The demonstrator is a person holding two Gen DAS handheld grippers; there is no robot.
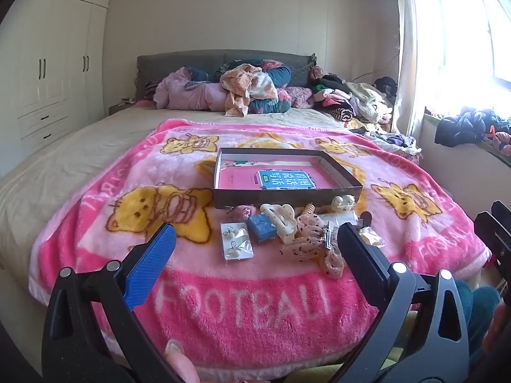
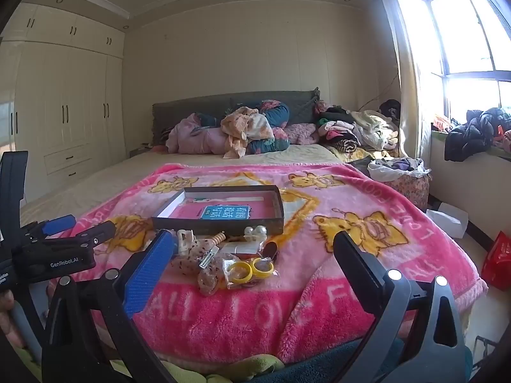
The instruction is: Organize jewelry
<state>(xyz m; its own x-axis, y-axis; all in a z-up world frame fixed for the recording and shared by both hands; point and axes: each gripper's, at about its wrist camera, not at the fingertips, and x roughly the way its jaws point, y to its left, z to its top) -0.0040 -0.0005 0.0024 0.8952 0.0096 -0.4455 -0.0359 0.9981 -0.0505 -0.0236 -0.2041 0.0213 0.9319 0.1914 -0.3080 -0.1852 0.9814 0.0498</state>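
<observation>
Both claws wide, empty: left gripper (image 1: 255, 249), right gripper (image 2: 255, 252). Items (image 1: 287, 233) heaped tight; you risk snagging scrunchie (image 1: 314, 239), dragging neighbours off blanket (image 1: 242, 306).

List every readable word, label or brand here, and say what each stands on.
"FOOTBALL": pink blanket, left wrist view.
"ALL LOVE F": same blanket, right wrist view; other border lettering unclear.
"GenRobot.AI": left gripper.
Chinese characters on the blue label in the box: too blurred to read.
</observation>
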